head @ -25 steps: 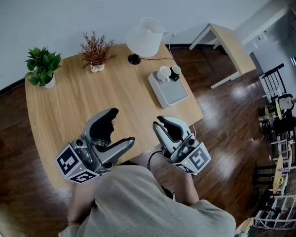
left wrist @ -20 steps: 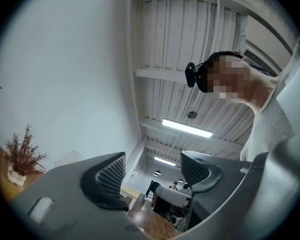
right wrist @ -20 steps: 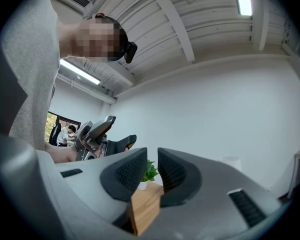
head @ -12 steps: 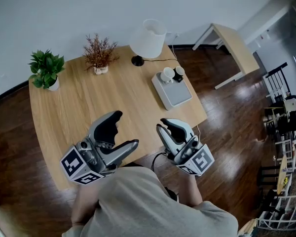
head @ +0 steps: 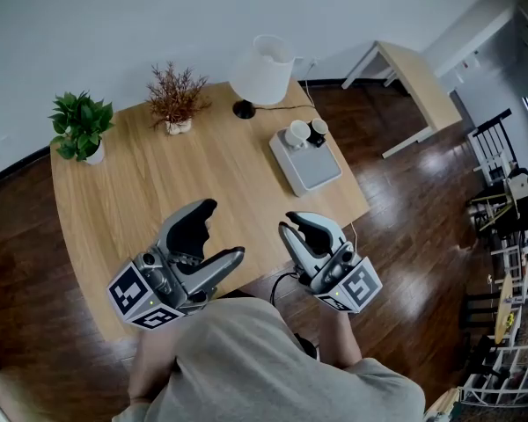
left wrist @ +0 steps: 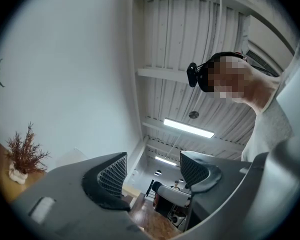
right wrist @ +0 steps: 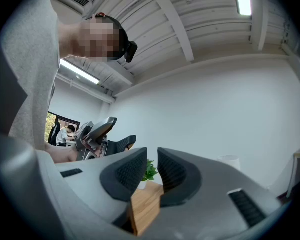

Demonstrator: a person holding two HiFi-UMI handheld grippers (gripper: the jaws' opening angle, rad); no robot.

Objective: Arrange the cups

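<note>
A white cup (head: 296, 134) and a dark cup (head: 317, 130) stand side by side at the far end of a grey tray (head: 310, 169) on the right part of the wooden table (head: 141, 192). My left gripper (head: 222, 232) hovers at the table's near edge, open and empty, well short of the tray. In the left gripper view the left gripper (left wrist: 152, 171) tilts up toward the ceiling, with nothing between its pads. My right gripper (head: 293, 225) is beside it, shut and empty; the right gripper view shows the right gripper (right wrist: 151, 170) with pads nearly touching.
A white lamp (head: 262, 67) stands at the table's far edge. A dried red plant (head: 176, 95) and a green potted plant (head: 79, 123) stand to its left. A second wooden table (head: 418, 82) stands at the right. Dark wood floor surrounds the table.
The head view has shifted slightly. Both grippers keep their places and jaw states, and the cups have not moved.
</note>
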